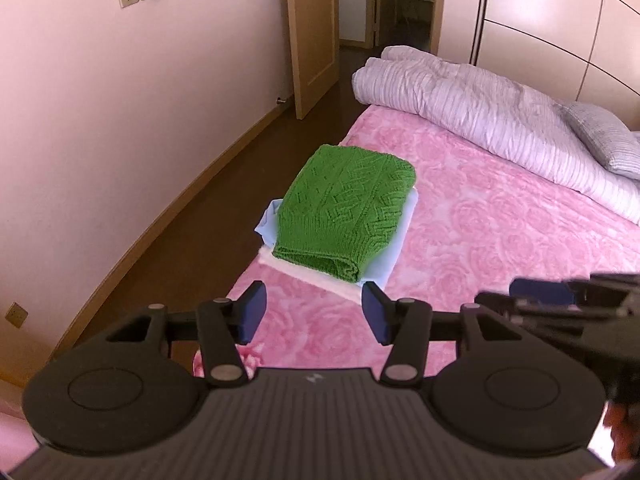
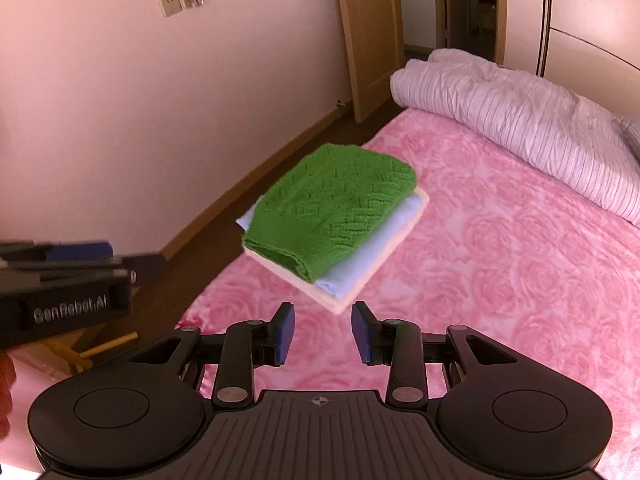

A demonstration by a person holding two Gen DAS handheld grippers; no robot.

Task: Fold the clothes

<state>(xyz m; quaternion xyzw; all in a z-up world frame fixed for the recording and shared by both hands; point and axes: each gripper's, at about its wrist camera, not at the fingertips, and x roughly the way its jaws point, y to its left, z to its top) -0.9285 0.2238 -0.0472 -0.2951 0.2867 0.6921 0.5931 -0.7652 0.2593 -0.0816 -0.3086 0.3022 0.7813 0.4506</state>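
Green knit [image 1: 346,210]: folded into a thick rectangle, patterned stitch, ribbed hem toward the cameras; top of a three-layer stack.
Light blue garment [image 2: 362,256]: folded flat directly under the green knit, edges showing beyond it on the near and right sides.
Cream garment [image 2: 416,214]: bottom layer, a thin pale margin showing under the blue.
Stack position: near the left edge of the bed, on the pink rose-patterned blanket [image 1: 480,248], just beyond both sets of fingers.
Left gripper [image 1: 314,312]: blue pads apart, nothing between them, over bare blanket short of the stack; no contact with the clothes.
Right gripper [image 2: 323,332]: pads apart with a narrower gap, empty, also over blanket short of the stack's near corner.
Rolled duvet [image 1: 480,112]: pale striped, lying along the far side of the bed, well apart from the stack.
Floor [image 1: 192,216]: brown, between bed and pink wall.
Door [image 1: 314,36]: wooden, standing open at the far end.
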